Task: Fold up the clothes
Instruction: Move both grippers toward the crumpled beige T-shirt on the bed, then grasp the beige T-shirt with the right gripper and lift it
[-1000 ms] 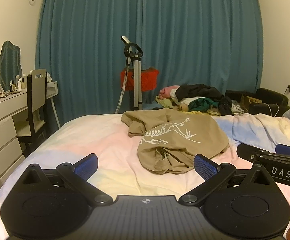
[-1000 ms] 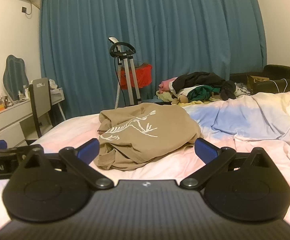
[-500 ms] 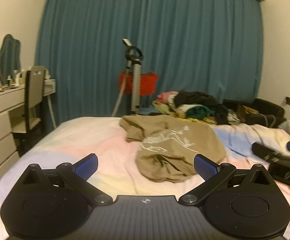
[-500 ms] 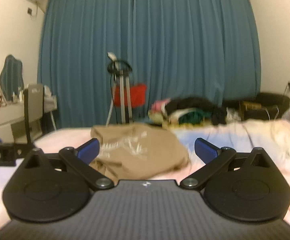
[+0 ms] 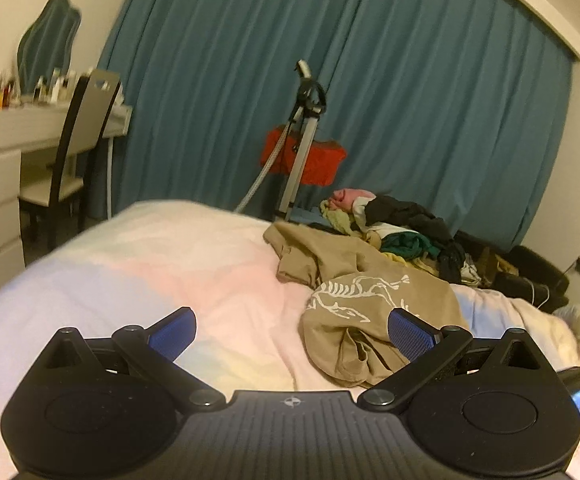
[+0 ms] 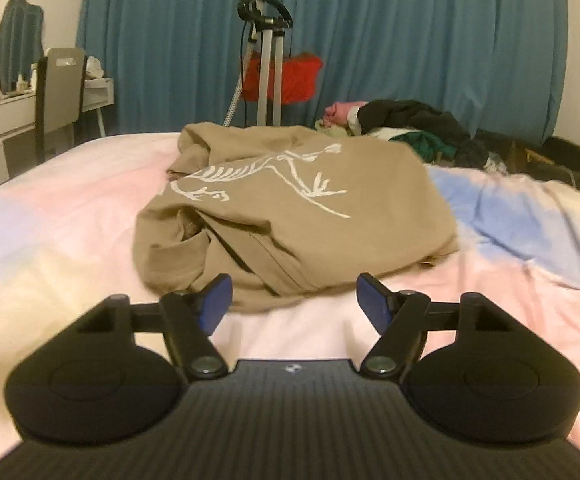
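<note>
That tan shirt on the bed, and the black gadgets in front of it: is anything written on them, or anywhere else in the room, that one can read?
No readable text in either view.
Tan shirt: a white skeleton drawing, no words.
Left gripper and right gripper: a small round emblem on each body, no letters.
Bottles on the dressing table: labels too small and blurred to read.

My black left gripper with blue-padded fingers [image 5: 291, 330] is tilted, jaws spread wide, empty. My matching black right gripper [image 6: 293, 300] is level, jaws apart, holding nothing.
</note>
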The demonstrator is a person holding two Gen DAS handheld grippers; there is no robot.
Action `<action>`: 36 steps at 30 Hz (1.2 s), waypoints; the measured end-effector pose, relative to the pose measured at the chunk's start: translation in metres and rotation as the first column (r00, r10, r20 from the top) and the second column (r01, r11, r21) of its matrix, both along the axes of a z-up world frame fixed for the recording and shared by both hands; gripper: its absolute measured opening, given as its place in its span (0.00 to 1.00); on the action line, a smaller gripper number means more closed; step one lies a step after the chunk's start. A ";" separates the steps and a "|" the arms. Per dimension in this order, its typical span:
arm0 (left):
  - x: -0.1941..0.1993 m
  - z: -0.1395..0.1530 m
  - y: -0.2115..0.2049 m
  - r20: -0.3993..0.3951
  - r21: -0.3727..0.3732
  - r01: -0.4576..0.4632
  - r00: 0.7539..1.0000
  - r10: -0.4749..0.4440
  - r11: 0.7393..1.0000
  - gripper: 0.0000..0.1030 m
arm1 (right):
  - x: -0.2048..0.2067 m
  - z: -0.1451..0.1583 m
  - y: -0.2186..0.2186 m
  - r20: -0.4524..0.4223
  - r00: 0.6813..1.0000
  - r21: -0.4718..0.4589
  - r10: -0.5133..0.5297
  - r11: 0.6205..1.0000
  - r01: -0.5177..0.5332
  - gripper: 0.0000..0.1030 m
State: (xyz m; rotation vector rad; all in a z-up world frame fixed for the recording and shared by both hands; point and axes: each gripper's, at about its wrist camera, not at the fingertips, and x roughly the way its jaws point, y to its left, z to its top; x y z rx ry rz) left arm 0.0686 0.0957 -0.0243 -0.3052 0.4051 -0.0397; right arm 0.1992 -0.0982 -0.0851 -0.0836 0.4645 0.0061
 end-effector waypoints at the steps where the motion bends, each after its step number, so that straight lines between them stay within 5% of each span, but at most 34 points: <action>1: 0.006 -0.005 0.001 -0.011 -0.011 0.007 1.000 -0.007 1.000 1.00 | 0.009 -0.007 0.001 -0.007 1.000 -0.006 0.001 1.000 -0.001 0.68; 4: 0.020 -0.021 0.004 -0.037 -0.030 0.029 0.999 -0.030 0.999 1.00 | 0.036 -0.021 0.004 -0.028 1.000 -0.109 -0.010 0.994 0.007 0.67; 7: 0.033 -0.034 0.001 -0.055 -0.060 0.059 0.997 -0.062 0.996 1.00 | 0.031 -0.007 -0.007 0.027 0.999 -0.032 -0.040 0.999 0.041 0.32; 10: 0.040 -0.044 -0.007 -0.063 -0.093 0.098 0.993 -0.104 0.991 1.00 | 0.021 0.011 -0.016 0.075 0.996 0.034 -0.046 0.998 0.044 0.20; 26: 0.015 -0.048 -0.086 -0.072 -0.014 0.381 0.922 -0.381 0.924 1.00 | -0.154 0.137 -0.051 0.352 0.931 0.239 0.098 0.952 -0.191 0.14; 32: -0.009 -0.059 -0.139 -0.101 0.163 0.464 0.886 -0.453 0.871 1.00 | -0.176 0.144 -0.061 0.387 0.912 0.258 0.137 0.933 -0.250 0.14; 36: 0.005 -0.078 -0.178 -0.104 0.352 0.442 0.894 -0.435 0.825 1.00 | -0.177 0.145 -0.079 0.416 0.903 0.317 0.110 0.913 -0.257 0.14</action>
